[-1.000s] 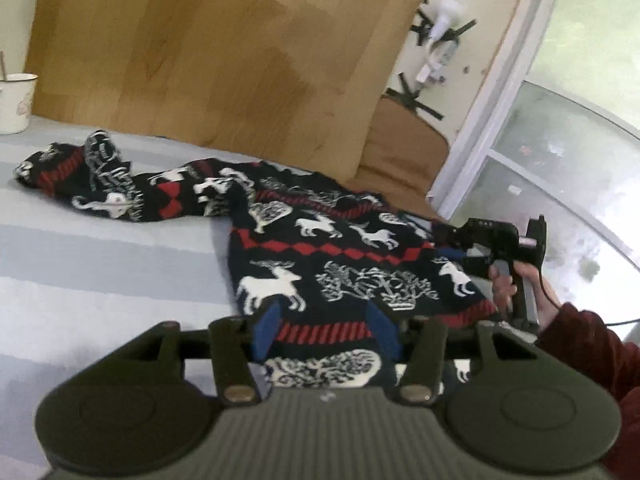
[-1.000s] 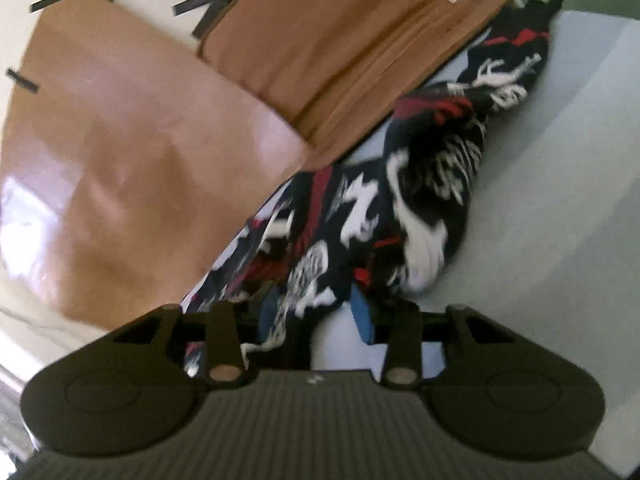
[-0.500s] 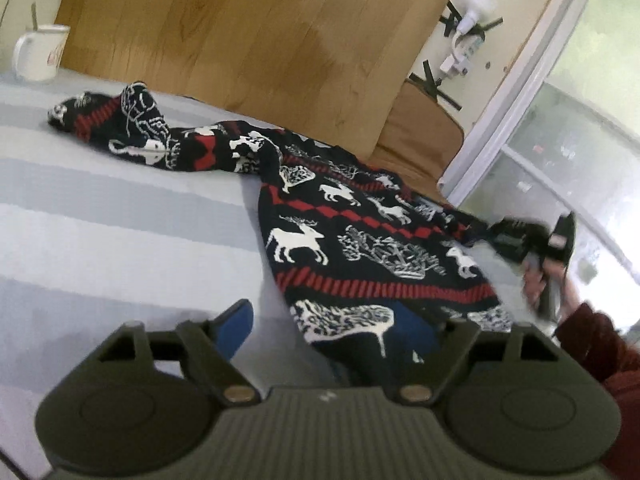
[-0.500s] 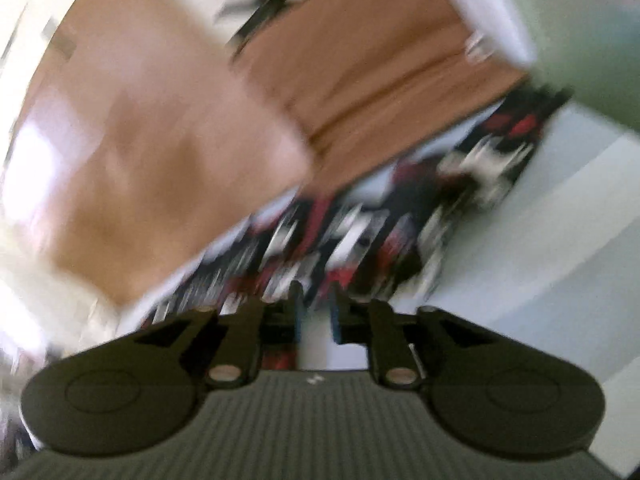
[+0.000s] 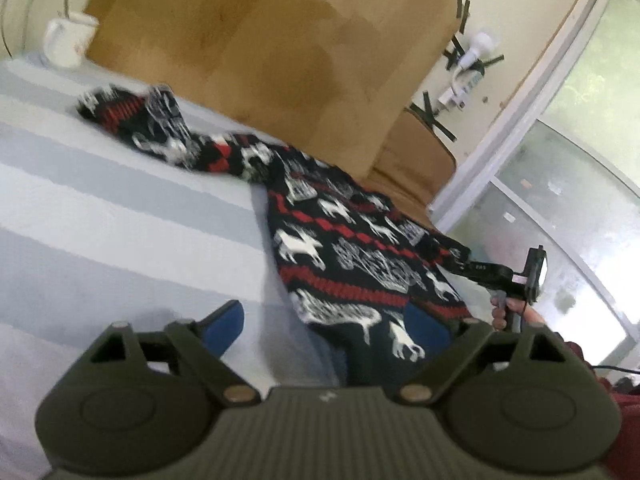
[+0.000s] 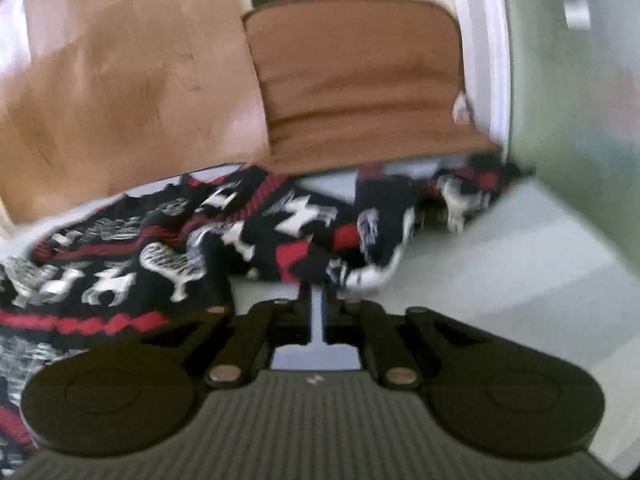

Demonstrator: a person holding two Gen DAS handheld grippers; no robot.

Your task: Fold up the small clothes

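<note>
Since a second ago, the left claw (image 5: 324, 322) has spread wide beside the sweater (image 5: 348, 248) hem mid-frame; the right claw (image 6: 319, 294) pinches its sleeve. Upper left, a mug (image 5: 68, 42) holds a stick.

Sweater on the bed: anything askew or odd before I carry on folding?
The sweater isn't flat: one sleeve trails crumpled toward the mug, and the right gripper pinches a bunched fold. The left gripper is open over the hem. No damage visible.
</note>
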